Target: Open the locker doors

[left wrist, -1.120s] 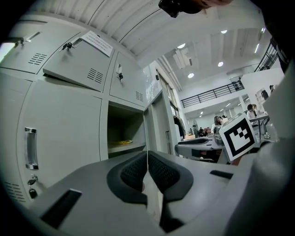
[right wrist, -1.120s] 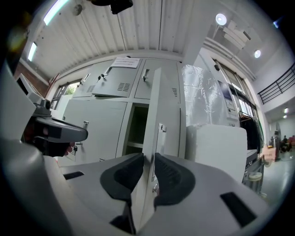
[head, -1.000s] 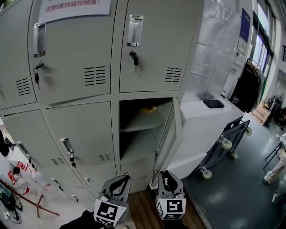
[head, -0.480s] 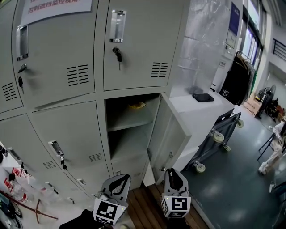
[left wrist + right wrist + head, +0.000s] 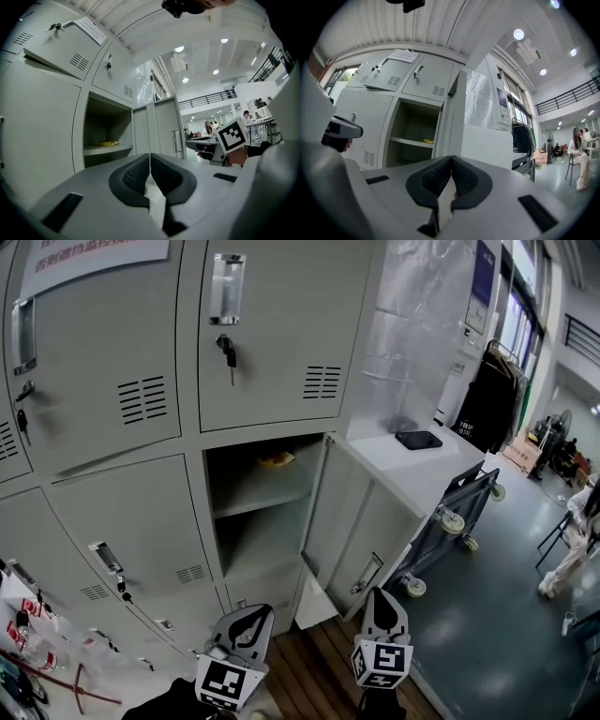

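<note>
The grey lockers fill the head view. The lower right door (image 5: 361,526) stands swung wide, baring a compartment (image 5: 258,512) with a yellow item (image 5: 275,460) on its shelf. The lower door beside it (image 5: 131,531) and the upper keyed door (image 5: 272,334) are closed. My right gripper (image 5: 382,610) hangs below the open door, apart from it. Its jaws have just been closing and now meet with nothing between them (image 5: 451,164). My left gripper (image 5: 246,624) is low before the lockers, shut and empty (image 5: 150,161). Both gripper views show the open door (image 5: 159,126) (image 5: 454,117).
A white counter (image 5: 412,474) with a black pad (image 5: 418,439) adjoins the lockers on the right. A wheeled cart (image 5: 459,512) leans against it, and a clothes rack (image 5: 487,399) stands behind. A person (image 5: 572,540) is at far right. Bottles (image 5: 37,634) sit lower left.
The lower right door has swung from nearly edge-on to wide open toward the right. My right gripper has moved right with it and come off the door. The left gripper shifted little.
</note>
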A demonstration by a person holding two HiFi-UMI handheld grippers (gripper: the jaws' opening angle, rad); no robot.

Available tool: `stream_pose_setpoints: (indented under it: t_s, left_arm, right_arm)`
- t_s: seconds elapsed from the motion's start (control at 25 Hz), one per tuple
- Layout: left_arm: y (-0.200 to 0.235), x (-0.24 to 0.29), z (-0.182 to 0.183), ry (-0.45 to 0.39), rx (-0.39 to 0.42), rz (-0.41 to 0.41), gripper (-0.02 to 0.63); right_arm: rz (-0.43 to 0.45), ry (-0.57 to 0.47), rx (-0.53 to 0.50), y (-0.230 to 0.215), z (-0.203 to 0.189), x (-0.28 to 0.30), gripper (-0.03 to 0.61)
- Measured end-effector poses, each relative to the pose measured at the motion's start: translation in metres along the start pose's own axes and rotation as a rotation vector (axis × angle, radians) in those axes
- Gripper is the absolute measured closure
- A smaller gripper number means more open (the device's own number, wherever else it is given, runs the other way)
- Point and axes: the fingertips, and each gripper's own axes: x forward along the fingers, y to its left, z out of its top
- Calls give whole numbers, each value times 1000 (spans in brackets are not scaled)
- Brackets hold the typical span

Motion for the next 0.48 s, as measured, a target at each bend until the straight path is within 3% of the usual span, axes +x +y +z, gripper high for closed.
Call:
stream_pose_setpoints:
  t_s: [0.2,0.32,0.48]
  left_arm:
    - [-3,10,-2,0,0,-16,588]
    - [-9,14,-5,54,-69,-34,588]
    - [-7,20,-6,30,-31,-40,588]
  right_arm:
    - [-35,6,-2,-18,-3,7,563]
    - [-54,10,0,-28,-4,12,563]
    - [-81,15,0,-40,-6,18,563]
